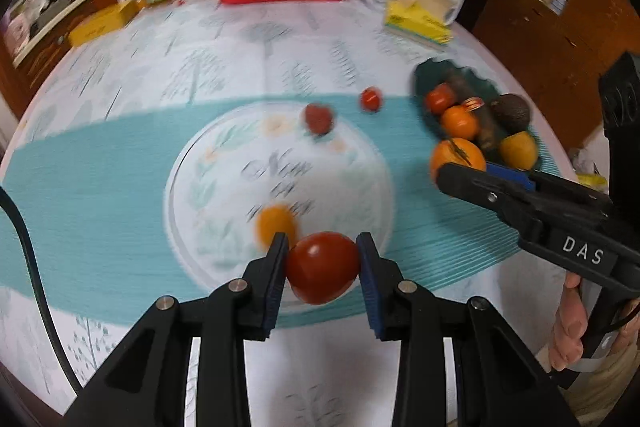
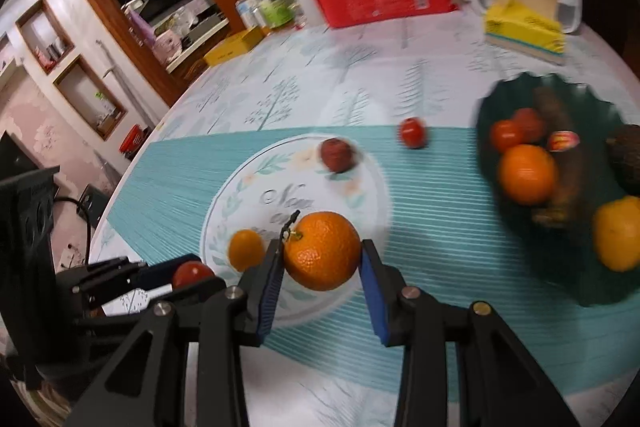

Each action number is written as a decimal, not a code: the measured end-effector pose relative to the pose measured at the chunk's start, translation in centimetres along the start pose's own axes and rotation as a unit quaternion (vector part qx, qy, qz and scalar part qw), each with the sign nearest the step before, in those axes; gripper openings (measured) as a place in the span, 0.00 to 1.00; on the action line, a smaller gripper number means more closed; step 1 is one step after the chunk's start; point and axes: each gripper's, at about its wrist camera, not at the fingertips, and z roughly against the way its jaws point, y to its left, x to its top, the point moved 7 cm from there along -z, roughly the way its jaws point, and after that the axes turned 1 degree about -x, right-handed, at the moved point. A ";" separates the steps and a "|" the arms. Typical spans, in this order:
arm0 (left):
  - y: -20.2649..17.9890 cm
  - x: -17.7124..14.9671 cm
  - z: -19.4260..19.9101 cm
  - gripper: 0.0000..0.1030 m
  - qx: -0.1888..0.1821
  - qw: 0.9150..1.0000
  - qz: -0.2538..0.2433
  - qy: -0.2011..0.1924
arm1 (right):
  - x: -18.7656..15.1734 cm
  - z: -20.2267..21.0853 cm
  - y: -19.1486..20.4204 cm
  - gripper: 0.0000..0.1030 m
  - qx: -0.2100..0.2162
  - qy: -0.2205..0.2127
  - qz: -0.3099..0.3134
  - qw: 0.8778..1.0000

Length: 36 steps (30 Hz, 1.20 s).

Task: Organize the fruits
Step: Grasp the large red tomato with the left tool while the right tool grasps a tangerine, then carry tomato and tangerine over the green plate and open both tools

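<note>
Fruits are the matter here, and the dark green bowl (image 1: 440, 75) serves as the landmark. In the left wrist view, the left tongs (image 1: 322, 259) are clamped narrow on a red tomato (image 1: 322, 267), which sits squarely between the blue pads, well to the left of the bowl and nearer the camera. The risk, as I judge it: a smooth round tomato can squirt out of a firm pinch or bruise if squeezed harder, and the picture's blur suggests quick travel. The right tongs (image 1: 456, 171) appear here too, carrying an orange (image 1: 456, 157) just at the bowl's near rim.

In the right wrist view, the right tongs (image 2: 322, 259) grip that orange (image 2: 322, 251) narrowly across its middle, left of the bowl (image 2: 504, 95). The bowl already looks crowded, so a dropped orange could roll off the pile or knock fruit out. A small orange (image 2: 246, 249), a dark red fruit (image 2: 337, 154) and a small tomato (image 2: 412, 132) lie loose on the tabletop (image 2: 420, 187), left of the bowl.
</note>
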 end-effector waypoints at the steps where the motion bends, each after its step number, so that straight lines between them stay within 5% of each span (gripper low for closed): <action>1: -0.9 1.0 0.5 0.32 0.000 1.000 -0.010 -0.007 | 0.4 1.3 -0.9 0.37 -0.010 -0.010 -0.004 1.000; 11: -11.1 15.2 5.5 0.32 -0.003 0.990 -0.107 -0.093 | 9.4 15.8 -7.7 0.37 -0.095 -0.118 -0.017 0.988; 16: -15.0 20.8 4.3 0.32 -0.026 0.988 -0.118 -0.094 | 13.1 19.3 -10.4 0.37 -0.139 -0.146 -0.021 0.979; 22: -18.3 22.4 -3.2 0.32 -0.041 0.990 -0.126 -0.048 | 12.0 14.9 -14.3 0.37 -0.154 -0.088 -0.044 0.983; 28: -20.0 20.0 -12.8 0.32 -0.045 0.988 -0.145 0.026 | 7.8 6.2 -18.8 0.37 -0.167 0.013 -0.089 0.982; 36: -22.2 17.6 -18.8 0.32 -0.043 0.982 -0.170 0.075 | 4.3 1.6 -21.3 0.39 -0.172 0.065 -0.117 0.976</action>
